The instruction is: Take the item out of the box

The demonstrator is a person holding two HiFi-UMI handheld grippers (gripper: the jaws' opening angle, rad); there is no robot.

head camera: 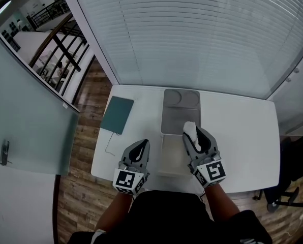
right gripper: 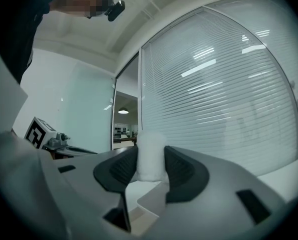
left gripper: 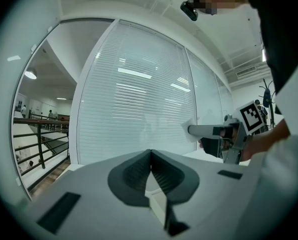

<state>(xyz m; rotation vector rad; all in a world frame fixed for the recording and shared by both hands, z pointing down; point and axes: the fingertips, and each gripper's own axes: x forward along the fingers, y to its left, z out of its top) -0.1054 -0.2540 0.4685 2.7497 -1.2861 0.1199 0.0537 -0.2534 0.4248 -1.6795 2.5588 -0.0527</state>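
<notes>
An office meeting room beside an open upper landing.
A plain white table [head camera: 243, 136] stands on wood-plank floor [head camera: 83, 141] against a glass wall covered by white slatted blinds [head camera: 192, 34]. A frosted glass door [head camera: 29, 111] with a metal handle [head camera: 5, 152] is at the left, a black stair railing [head camera: 60, 47] runs beyond it, a castor chair base [head camera: 281, 200] sits by the table, and a coat stand [left gripper: 265, 96] is in the corner.

The right gripper [head camera: 195, 134] grips a white item [head camera: 190, 128] between its fingers [head camera: 206, 139] above the open box [head camera: 167, 161] on the tabletop [head camera: 243, 131].
</notes>
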